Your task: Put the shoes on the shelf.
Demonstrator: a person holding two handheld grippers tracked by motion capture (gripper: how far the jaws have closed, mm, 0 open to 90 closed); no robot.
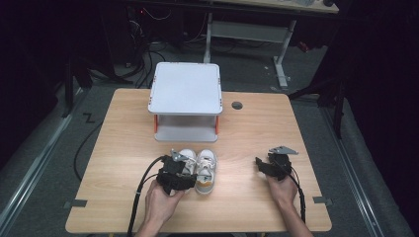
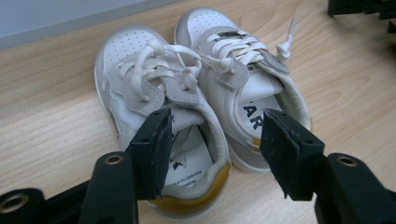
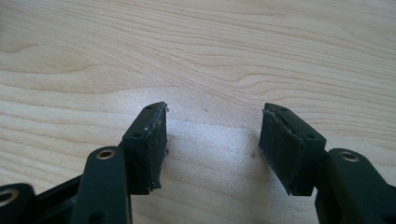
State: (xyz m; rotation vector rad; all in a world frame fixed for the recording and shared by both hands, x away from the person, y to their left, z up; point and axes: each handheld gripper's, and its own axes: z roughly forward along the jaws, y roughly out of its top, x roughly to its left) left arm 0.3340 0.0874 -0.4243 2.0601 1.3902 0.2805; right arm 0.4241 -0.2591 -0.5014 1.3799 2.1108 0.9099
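A pair of small white sneakers with yellow heels stands side by side mid-table, toes toward the far side: the left shoe [image 2: 140, 79] [image 1: 188, 159] and the right shoe [image 2: 243, 60] [image 1: 206, 173]. My left gripper [image 2: 215, 140] [image 1: 182, 173] is open at their heels. One jaw hangs over the left shoe's opening and the other over the right shoe's, with the two inner collars between them. It hides part of the left shoe in the high view. My right gripper [image 3: 212, 135] [image 1: 264, 164] is open over bare wood, to the right of the shoes, with nothing between its jaws.
A white two-tier shelf [image 1: 185, 89] stands at the back middle of the wooden table [image 1: 123, 128], just beyond the shoes. A round cable hole [image 1: 237, 105] lies to its right. The other gripper [image 2: 364, 9] sits at the top right corner of the left gripper view.
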